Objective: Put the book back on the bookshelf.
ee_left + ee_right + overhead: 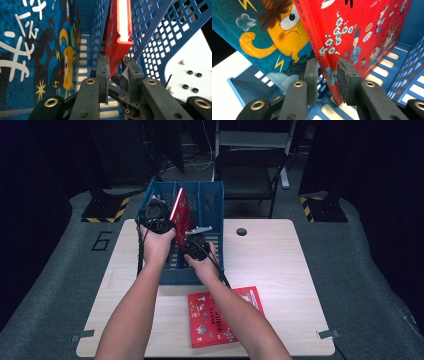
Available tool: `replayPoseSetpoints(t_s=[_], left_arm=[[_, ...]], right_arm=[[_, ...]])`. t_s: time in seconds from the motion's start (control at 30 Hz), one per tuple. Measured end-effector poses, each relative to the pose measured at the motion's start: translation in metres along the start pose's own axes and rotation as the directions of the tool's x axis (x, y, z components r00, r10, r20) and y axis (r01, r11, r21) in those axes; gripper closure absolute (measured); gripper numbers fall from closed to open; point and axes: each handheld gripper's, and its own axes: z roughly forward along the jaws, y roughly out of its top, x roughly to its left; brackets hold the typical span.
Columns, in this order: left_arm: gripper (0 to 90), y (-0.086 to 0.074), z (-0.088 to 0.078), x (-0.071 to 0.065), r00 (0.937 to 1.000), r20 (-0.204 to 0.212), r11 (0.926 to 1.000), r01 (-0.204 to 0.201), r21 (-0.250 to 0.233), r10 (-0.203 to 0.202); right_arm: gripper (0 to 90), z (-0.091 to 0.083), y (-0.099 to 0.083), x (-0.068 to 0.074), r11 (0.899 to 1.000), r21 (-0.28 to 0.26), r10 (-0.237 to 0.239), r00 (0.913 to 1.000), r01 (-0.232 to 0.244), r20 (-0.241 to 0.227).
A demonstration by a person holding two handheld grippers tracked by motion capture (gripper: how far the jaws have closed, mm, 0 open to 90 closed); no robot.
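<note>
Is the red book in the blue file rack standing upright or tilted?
Tilted. In the high view the red book leans sideways inside the blue file rack, its top edge slanting, with both grippers at it.

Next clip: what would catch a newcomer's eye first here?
The red book stands tilted in the blue file rack at the table's far edge, held by both grippers: the left gripper pinches its corner, the right gripper clamps its spine. Beside it in the rack leans a blue book with a yellow cartoon figure. A second red book lies flat near the table's front edge.
</note>
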Motion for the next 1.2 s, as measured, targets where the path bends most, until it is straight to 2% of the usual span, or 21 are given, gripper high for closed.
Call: replayPoseSetpoints(t_s=[0.23, 0.33, 0.53, 0.63, 0.8, 0.9, 0.93, 1.07, 1.2], left_arm=[[71.4, -0.001, -0.006, 0.001, 0.9999, -0.001, 0.9998, -0.016, -0.013, 0.016], [67.3, -0.001, -0.009, 0.002, 0.9998, 0.002, 0.9996, -0.021, -0.021, 0.021], [65.7, -0.003, -0.014, 0.003, 0.9997, 0.014, 0.9995, -0.019, -0.024, 0.019], [63.8, -0.003, -0.015, 0.003, 0.9995, 0.017, 0.9995, -0.025, -0.02, 0.026], [61.2, -0.004, -0.018, 0.003, 0.9992, 0.023, 0.9992, -0.033, -0.021, 0.033], [60.0, -0.006, -0.021, 0.003, 0.998, 0.04, 0.9988, -0.048, -0.011, 0.048], [59.4, -0.007, -0.021, 0.003, 0.998, 0.042, 0.9988, -0.047, -0.011, 0.047], [57.0, -0.011, -0.026, 0.004, 0.9964, 0.055, 0.9978, -0.064, -0.018, 0.065], [53.9, -0.014, -0.032, 0.005, 0.9933, 0.079, 0.9965, -0.083, -0.015, 0.084]], right_arm=[[70.1, 0.0, 0.001, 0.002, 1.0, -0.003, -0.007, 0.9999, 0.007, 0.013], [69.8, 0.0, 0.002, 0.004, 1.0, -0.005, 0.01, 0.9998, -0.01, 0.019], [69.1, -0.002, 0.003, 0.006, 1.0, -0.011, 0.012, 0.9996, -0.012, 0.024], [68.5, -0.004, 0.003, 0.007, 1.0, -0.004, -0.014, 0.9998, 0.014, 0.012], [67.9, -0.006, 0.005, 0.009, 0.999, -0.015, -0.029, 0.9995, 0.029, 0.008], [67.3, -0.01, 0.004, 0.011, 1.0, -0.002, -0.02, 0.9997, 0.02, 0.012], [67.0, -0.01, 0.004, 0.01, 0.999, -0.01, -0.037, 0.9992, 0.037, 0.016], [64.6, -0.018, 0.0, 0.014, 0.999, -0.006, -0.031, 0.9993, 0.032, 0.021], [62.8, -0.026, -0.002, 0.017, 0.999, -0.006, -0.046, 0.9988, 0.046, 0.017]])
